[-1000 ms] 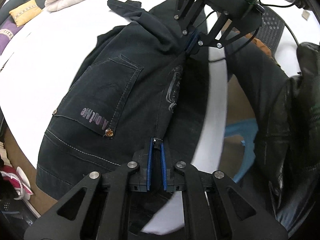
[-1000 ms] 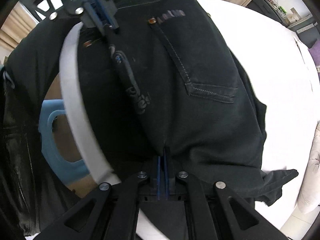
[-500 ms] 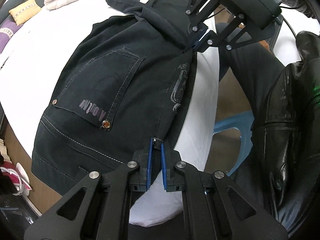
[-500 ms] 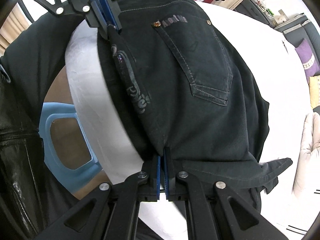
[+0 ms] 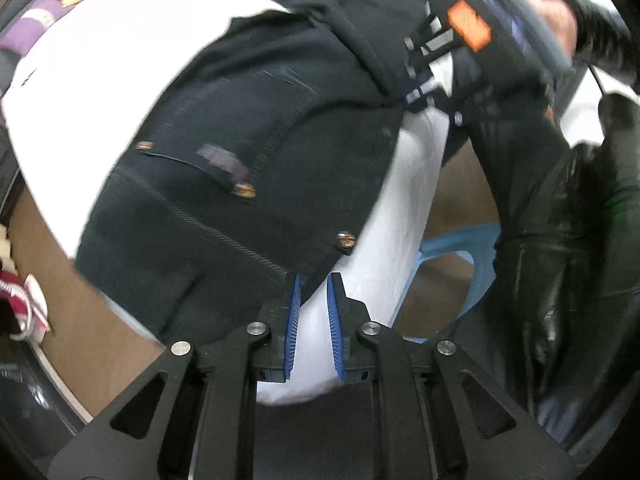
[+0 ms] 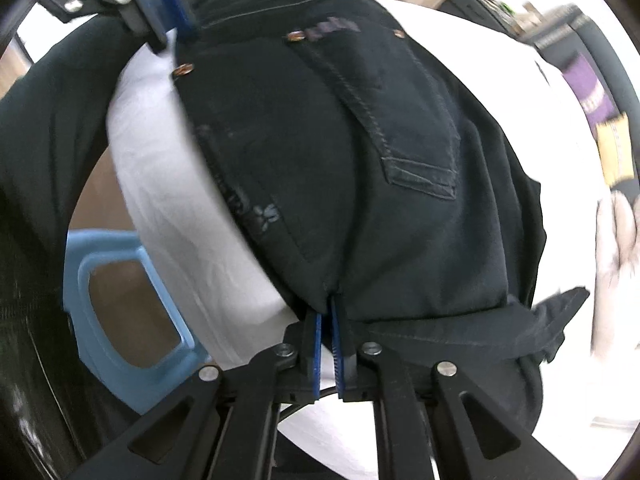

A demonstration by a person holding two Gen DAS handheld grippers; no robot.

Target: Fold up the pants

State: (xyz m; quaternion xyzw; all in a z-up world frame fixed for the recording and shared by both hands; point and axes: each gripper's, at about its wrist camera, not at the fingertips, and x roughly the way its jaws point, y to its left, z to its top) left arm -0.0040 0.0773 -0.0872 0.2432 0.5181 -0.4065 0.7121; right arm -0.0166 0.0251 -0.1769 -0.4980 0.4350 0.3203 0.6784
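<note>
Black pants (image 5: 256, 148) lie folded on the white table (image 5: 80, 60), back pocket up, waistband near the table's front edge. My left gripper (image 5: 312, 284) is open, its blue pads apart at the waistband corner, with white table between them. My right gripper (image 6: 327, 312) is shut on the pants' folded edge (image 6: 332, 292) near the crotch end. The pants also fill the right wrist view (image 6: 360, 160). The left gripper shows there at top left (image 6: 172, 16), and the right gripper shows in the left wrist view at top right (image 5: 420, 92).
A light blue plastic stool (image 6: 120, 304) stands on the floor below the table edge. The person's black leather jacket (image 5: 560, 240) is at the right. Cream bedding (image 6: 616, 264) and purple cushions (image 5: 32, 28) lie at the far side.
My left gripper has opened and let go of the waistband. The pants have been drawn further onto the table, leaving more white edge showing. The right gripper stays shut on the fold.
</note>
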